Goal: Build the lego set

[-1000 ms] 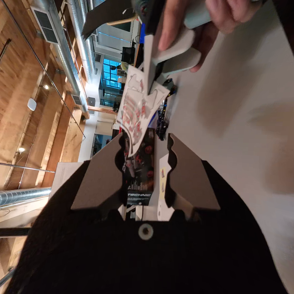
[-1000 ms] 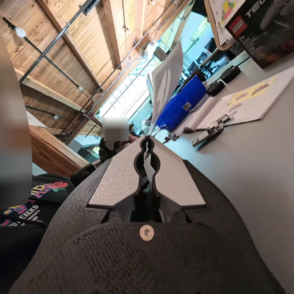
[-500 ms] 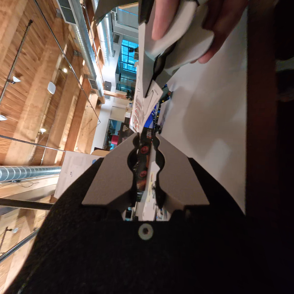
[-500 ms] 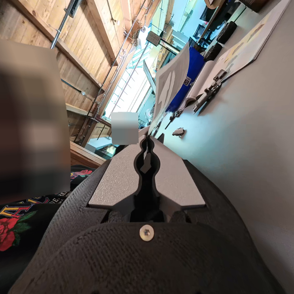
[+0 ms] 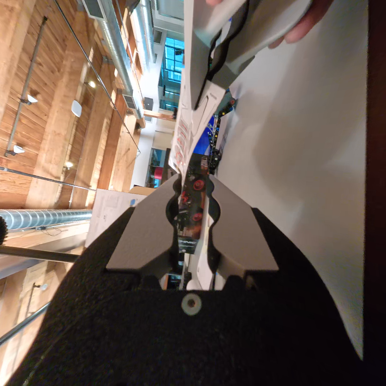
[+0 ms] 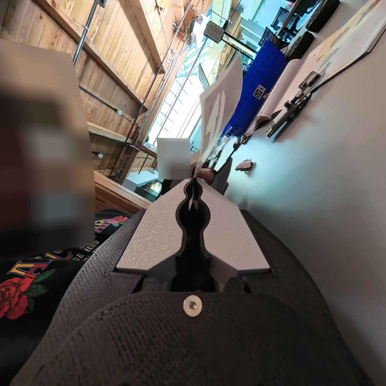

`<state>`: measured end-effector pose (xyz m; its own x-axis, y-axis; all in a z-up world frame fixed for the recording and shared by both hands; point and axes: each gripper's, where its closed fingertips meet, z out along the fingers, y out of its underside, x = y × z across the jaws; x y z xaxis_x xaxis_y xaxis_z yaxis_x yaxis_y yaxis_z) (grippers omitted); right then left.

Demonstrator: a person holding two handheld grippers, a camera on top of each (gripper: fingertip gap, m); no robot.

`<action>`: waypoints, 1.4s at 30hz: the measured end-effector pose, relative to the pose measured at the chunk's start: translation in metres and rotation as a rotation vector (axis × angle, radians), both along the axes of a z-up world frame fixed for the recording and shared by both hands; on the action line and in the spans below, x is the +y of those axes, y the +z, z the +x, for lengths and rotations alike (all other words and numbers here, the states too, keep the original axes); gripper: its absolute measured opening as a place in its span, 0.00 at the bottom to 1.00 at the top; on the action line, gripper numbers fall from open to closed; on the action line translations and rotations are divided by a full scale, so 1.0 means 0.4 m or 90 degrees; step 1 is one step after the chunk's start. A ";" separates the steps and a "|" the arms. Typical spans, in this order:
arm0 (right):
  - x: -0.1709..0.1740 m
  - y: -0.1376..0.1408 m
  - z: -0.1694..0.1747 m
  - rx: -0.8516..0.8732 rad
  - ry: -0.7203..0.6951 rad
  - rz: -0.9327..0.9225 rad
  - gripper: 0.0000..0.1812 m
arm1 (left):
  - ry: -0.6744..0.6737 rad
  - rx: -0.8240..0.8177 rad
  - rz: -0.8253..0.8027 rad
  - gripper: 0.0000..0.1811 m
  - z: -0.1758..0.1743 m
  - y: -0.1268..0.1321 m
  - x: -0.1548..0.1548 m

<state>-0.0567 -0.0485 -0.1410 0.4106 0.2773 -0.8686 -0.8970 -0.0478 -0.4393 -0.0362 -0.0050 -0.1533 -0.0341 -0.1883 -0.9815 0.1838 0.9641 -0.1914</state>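
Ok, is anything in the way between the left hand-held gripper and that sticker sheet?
Nothing visible. The sticker sheet hangs from the shut right hand-held gripper, and its free end reaches the open jaws of the left hand-held gripper. The black set box lies behind the sheet, not between.

Open lane: bare grey table (image 6: 325, 188) on the right side of the right wrist view, only 1 small loose piece (image 6: 244, 166) on it. Far edge is blocked by a grey lego assembly (image 6: 290, 108), open booklet (image 6: 338, 52) and blue bin (image 6: 257, 87). Between the grippers, the raised sticker sheet (image 5: 188, 133) blocks the gap.
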 end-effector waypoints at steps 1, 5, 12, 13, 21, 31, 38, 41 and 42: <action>0.004 0.001 -0.001 -0.002 0.000 0.001 0.00 | -0.004 -0.010 0.008 0.06 -0.002 0.004 -0.005; 0.010 0.017 0.010 -0.004 -0.021 0.021 0.04 | 0.024 -0.029 0.024 0.00 0.006 0.013 0.012; 0.073 0.014 -0.033 -0.015 -0.039 0.011 0.15 | 0.103 -0.075 0.036 0.00 0.027 0.046 0.068; 0.085 0.020 -0.043 -0.015 -0.033 0.022 0.12 | 0.109 -0.076 0.040 0.00 0.028 0.046 0.073; 0.109 0.033 0.001 0.003 -0.120 0.067 0.00 | 0.114 -0.085 0.065 0.00 0.027 0.044 0.081; 0.097 0.028 0.027 0.022 -0.155 0.082 0.02 | 0.109 -0.092 0.097 0.00 0.029 0.038 0.080; 0.097 0.021 0.029 -0.015 -0.174 0.069 0.00 | 0.069 -0.024 0.052 0.00 0.027 0.007 0.072; 0.093 0.021 0.036 -0.035 -0.186 0.062 0.00 | -0.019 0.138 -0.090 0.13 0.012 -0.033 0.049; 0.092 0.020 0.039 -0.046 -0.192 0.056 0.00 | -0.063 0.200 -0.149 0.16 -0.002 -0.036 0.038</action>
<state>-0.0412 -0.0118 -0.1328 0.5449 0.2064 -0.8127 -0.8317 0.2566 -0.4924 -0.0371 0.0104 -0.1677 -0.3553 -0.3861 -0.8513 0.1705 0.8687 -0.4651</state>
